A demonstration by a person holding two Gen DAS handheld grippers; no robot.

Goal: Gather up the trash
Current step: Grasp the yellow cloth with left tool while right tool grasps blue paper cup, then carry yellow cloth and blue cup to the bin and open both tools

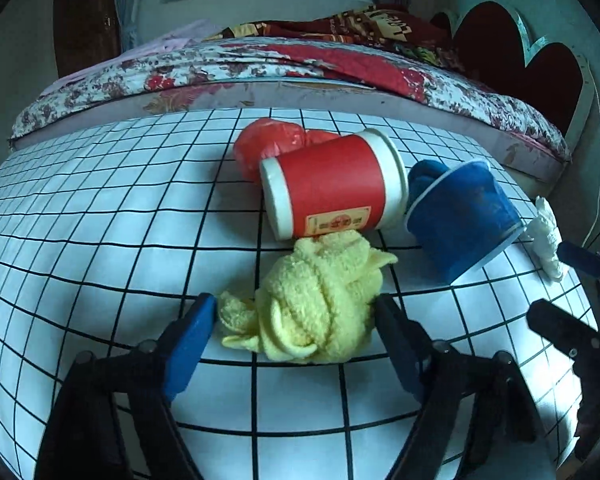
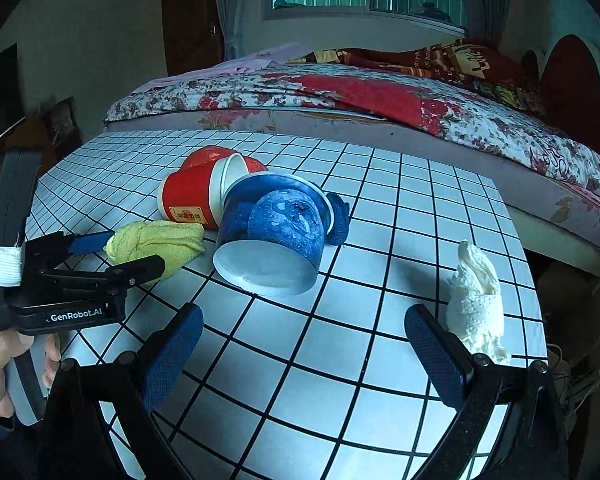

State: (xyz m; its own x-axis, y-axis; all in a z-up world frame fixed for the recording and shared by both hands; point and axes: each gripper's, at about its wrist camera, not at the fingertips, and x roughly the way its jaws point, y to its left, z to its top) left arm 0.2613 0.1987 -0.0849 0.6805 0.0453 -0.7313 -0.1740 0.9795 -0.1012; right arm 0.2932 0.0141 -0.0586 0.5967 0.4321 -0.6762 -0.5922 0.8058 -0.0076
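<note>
Behind the table (image 1: 100,240), a bed (image 1: 260,68) with a floral quilt fills the background, a dark blanket on it reading "Love". Using the red cup (image 1: 332,184) as landmark: it lies on its side mid-table, a small label on its wall too small to read. A crumpled red bag (image 1: 268,140) sits just behind it, touching. Right beside it lies a blue tub (image 2: 272,236), tipped over, a blue cloth (image 2: 338,216) tucked against its far side. A yellow towel (image 1: 312,304) lies bunched just in front of the cup, between the wide-spread fingers of the left tool (image 1: 296,320), gripping nothing. A white crumpled tissue (image 2: 476,304) lies well right of the cup, just beside one finger of the right tool (image 2: 304,340), which gapes wide and holds nothing. "GenRobot.AI" is printed on the left tool's body.
</note>
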